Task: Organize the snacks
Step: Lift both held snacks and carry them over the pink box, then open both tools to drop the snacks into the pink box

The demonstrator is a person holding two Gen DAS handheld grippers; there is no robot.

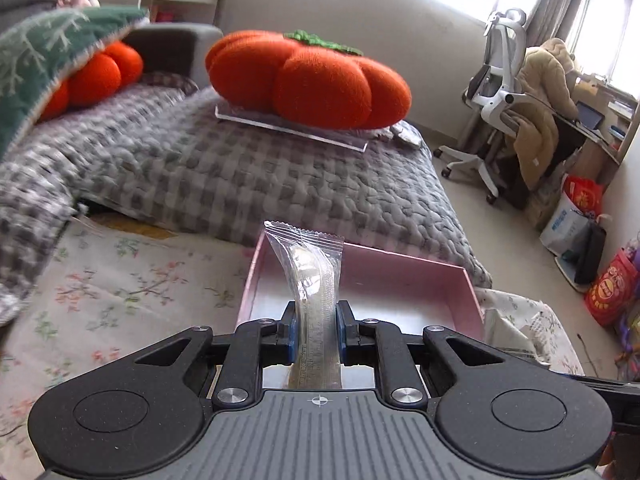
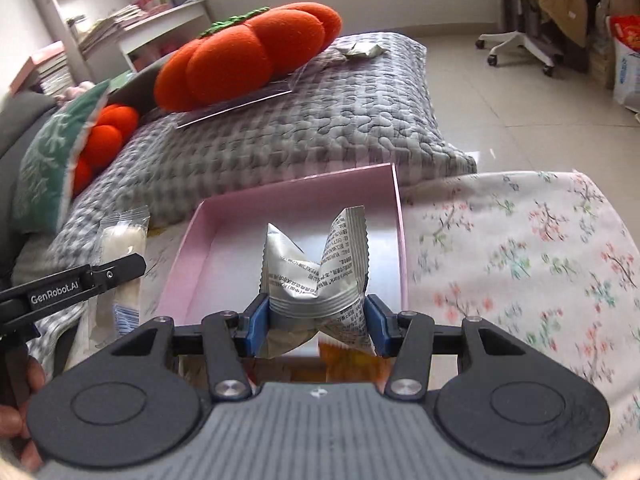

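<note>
The left gripper [image 1: 316,330] points downward with its blue-padded fingers [image 1: 291,336] pinched narrow on a clear plastic snack packet [image 1: 314,276], which stands up between them, crinkled, with a serrated top seal, over the near-left part of the pink box [image 1: 404,276]. The right gripper [image 2: 318,326] also tilts down, its fingers [image 2: 256,326] set partly apart and clamped on a crumpled silver foil packet [image 2: 316,276] printed with small text, held above the box's near edge. From the right wrist view the left gripper comes in at the left edge, beside the box's left wall, with its pale packet upright. The box is a shallow rectangular tray with thin pink walls and a pale bare floor, resting on a floral-printed cloth [image 2: 520,256]. Just behind it lies a quilted grey checked blanket [image 1: 240,172] over a sofa, bearing a plush orange pumpkin cushion [image 1: 312,80] on a clear acrylic sheet [image 1: 292,128], with a small silver wrapper [image 2: 360,49] nearby. A green patterned pillow [image 1: 36,64] covers a second orange cushion [image 1: 96,76]. A white office chair [image 1: 500,100] draped with a tan coat stands on the tiled floor.
</note>
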